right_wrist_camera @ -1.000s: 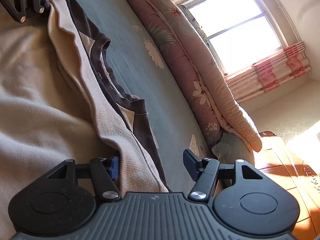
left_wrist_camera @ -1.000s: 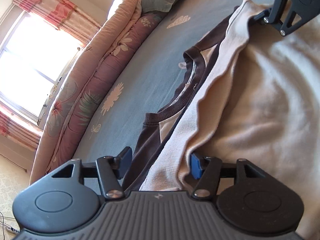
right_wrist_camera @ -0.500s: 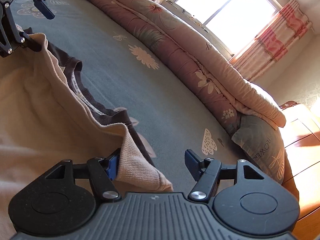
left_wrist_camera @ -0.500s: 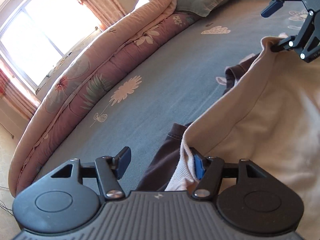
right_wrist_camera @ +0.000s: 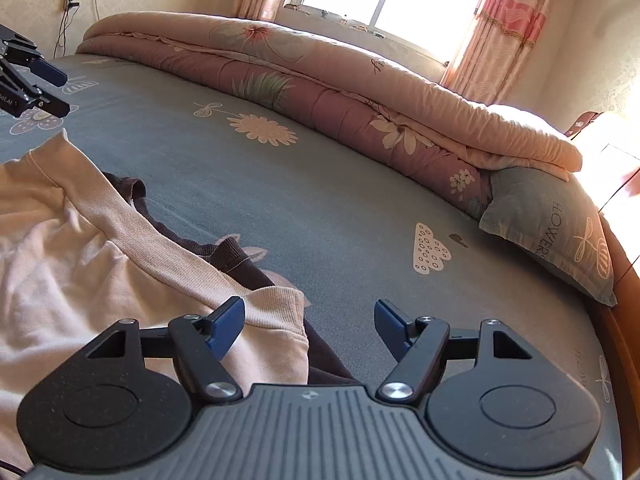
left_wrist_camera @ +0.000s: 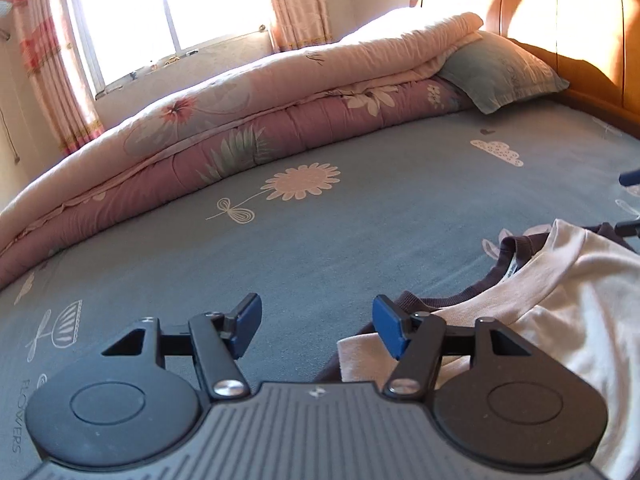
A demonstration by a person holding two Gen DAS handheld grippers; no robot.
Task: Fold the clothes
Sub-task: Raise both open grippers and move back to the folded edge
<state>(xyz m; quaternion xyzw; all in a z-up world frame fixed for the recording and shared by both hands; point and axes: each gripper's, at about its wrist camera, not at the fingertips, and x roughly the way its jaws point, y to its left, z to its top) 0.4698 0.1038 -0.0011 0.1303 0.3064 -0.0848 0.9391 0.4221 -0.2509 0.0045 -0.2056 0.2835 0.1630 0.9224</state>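
Note:
A cream garment (left_wrist_camera: 560,320) lies on the blue bed sheet (left_wrist_camera: 360,220), its ribbed hem folded over a dark brown collar part (left_wrist_camera: 516,248). My left gripper (left_wrist_camera: 319,328) is open, and its right pad sits beside a cream corner without gripping it. In the right wrist view the same cream garment (right_wrist_camera: 80,272) fills the lower left, with the brown part (right_wrist_camera: 240,264) showing under the hem. My right gripper (right_wrist_camera: 308,326) is open just above the hem corner, holding nothing. The left gripper (right_wrist_camera: 36,80) shows at the far left, and the right gripper's blue tip (left_wrist_camera: 628,178) at the right edge.
A rolled pink floral quilt (left_wrist_camera: 240,128) runs along the far side of the bed below the window (left_wrist_camera: 168,12). A grey-blue pillow (right_wrist_camera: 552,232) lies against the wooden headboard (left_wrist_camera: 580,32). Bare printed sheet lies between the garment and the quilt.
Both grippers had a pad hooked in the cream hem and have let it go. The hem now lies flat on the bed, and both cameras have tilted up toward the quilt and window.

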